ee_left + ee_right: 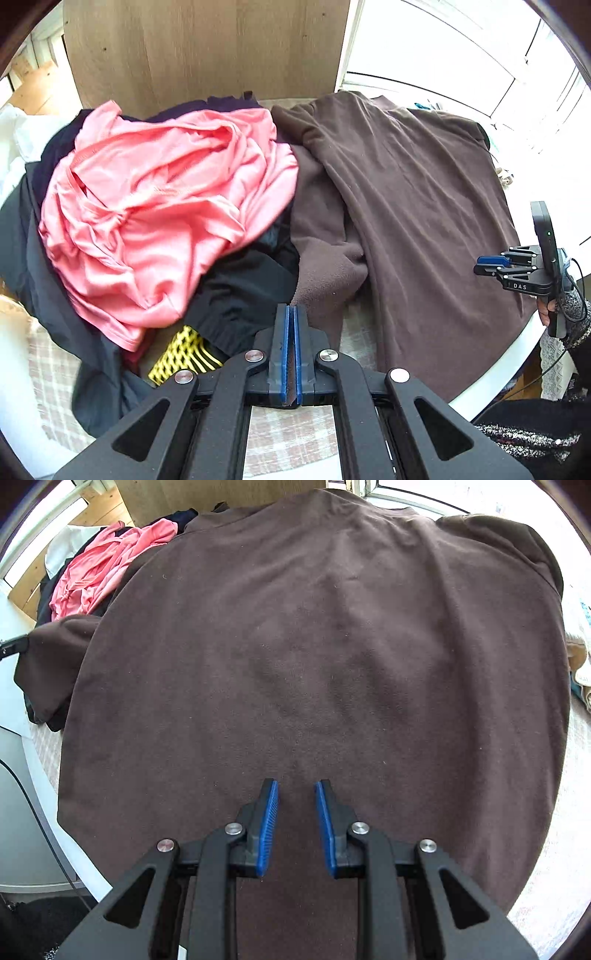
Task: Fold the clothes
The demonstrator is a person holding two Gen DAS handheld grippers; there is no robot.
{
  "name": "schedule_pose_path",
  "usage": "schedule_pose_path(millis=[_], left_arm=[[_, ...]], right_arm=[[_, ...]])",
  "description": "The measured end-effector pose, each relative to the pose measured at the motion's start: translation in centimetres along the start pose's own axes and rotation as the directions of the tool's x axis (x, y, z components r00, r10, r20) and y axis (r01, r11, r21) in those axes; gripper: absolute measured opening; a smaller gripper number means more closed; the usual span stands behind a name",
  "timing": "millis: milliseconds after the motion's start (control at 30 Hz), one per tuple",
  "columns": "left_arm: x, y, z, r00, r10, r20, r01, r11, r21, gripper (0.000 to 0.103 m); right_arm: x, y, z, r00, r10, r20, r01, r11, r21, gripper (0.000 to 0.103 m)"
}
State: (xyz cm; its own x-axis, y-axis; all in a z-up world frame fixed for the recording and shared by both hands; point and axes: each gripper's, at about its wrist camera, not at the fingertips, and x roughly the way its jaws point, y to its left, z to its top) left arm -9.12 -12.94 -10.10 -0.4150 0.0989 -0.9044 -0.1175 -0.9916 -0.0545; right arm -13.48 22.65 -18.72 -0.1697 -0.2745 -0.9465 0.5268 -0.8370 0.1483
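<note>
The brown garment (314,646) lies spread across my bench (495,362), beside a heap topped by a pink garment (166,206). My right tongs (295,794) hover open above the brown cloth; my left tongs (291,317) are clamped on its sleeve end.

pink garment (162,206) heap left of brown fleece (314,664), wooden panel (207,48) behind
</note>
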Motion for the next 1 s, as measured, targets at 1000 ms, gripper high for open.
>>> schedule_pose_path(millis=[1000], left_arm=[[-8.5, 22.7, 11.7, 0.945, 0.256, 0.205, -0.232, 0.963, -0.135, 0.002]], right_arm=[[3.8, 10.2, 30.7, 0.995, 0.092, 0.033, -0.083, 0.975, -0.205, 0.023]])
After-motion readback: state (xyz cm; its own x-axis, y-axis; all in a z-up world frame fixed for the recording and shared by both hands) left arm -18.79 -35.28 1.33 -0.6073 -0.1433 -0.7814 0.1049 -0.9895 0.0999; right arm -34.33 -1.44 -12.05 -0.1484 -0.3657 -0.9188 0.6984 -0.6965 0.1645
